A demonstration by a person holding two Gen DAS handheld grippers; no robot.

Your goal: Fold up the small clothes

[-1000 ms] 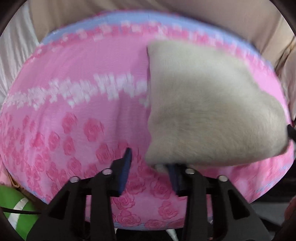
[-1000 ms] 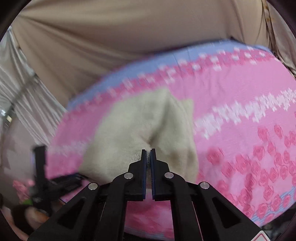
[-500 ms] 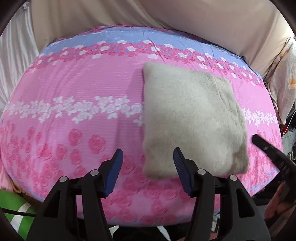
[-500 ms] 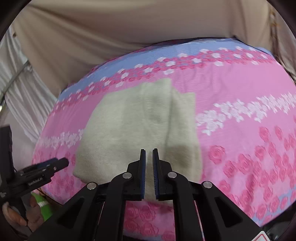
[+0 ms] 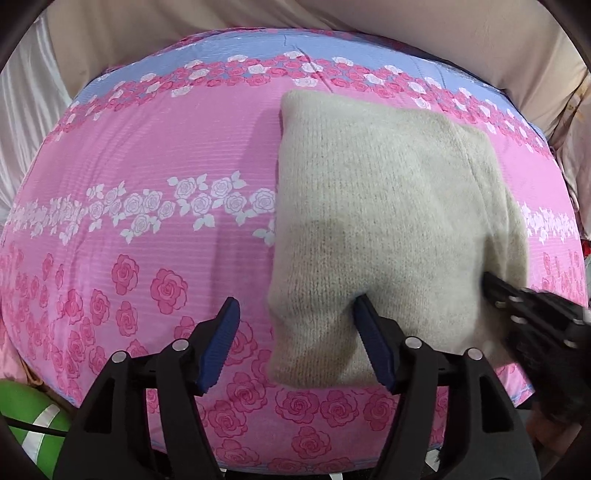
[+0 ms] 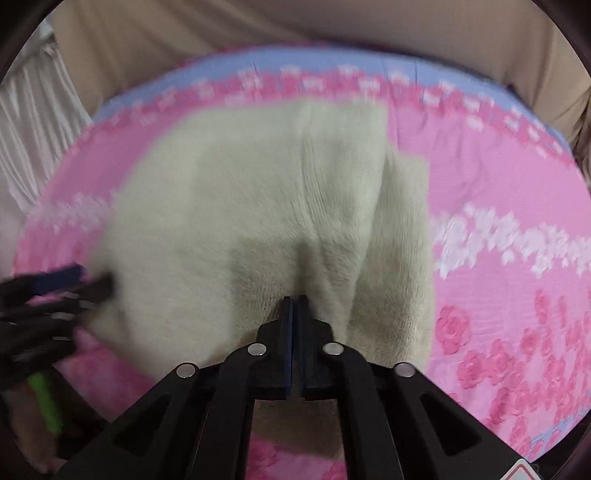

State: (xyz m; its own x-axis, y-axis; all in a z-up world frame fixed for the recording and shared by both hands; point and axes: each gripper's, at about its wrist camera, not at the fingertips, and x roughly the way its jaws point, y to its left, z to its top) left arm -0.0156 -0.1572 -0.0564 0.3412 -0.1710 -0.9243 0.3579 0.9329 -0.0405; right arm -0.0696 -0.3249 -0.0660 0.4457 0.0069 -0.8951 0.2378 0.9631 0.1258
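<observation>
Cream knit garment (image 5: 384, 229), fuzzy, folded into a rough rectangle, lying flat on the pink rose-print sheet (image 5: 155, 177), toward the right half in the left wrist view. A seam or fold ridge runs down its right side, with a narrower layer showing past it.

Left gripper (image 5: 295, 317): jaws opening, spread wide over the garment's near left corner; right pad touches or just overlaps the knit, left pad over bare sheet; cloth lies between them but is not pinched.

Right gripper (image 6: 294, 300): jaws shut tight, tips at the near edge of the garment (image 6: 266, 206); knit puckers up toward them, but whether cloth is caught between the pads cannot be told.

Right wrist view is motion-blurred; the other gripper at its left edge is a smear. Garment's near edge hidden behind the black fingers in both views.

Open sheet lies left of the garment; blue band (image 5: 332, 48) marks the far edge, beige fabric (image 5: 184, 26) beyond.
</observation>
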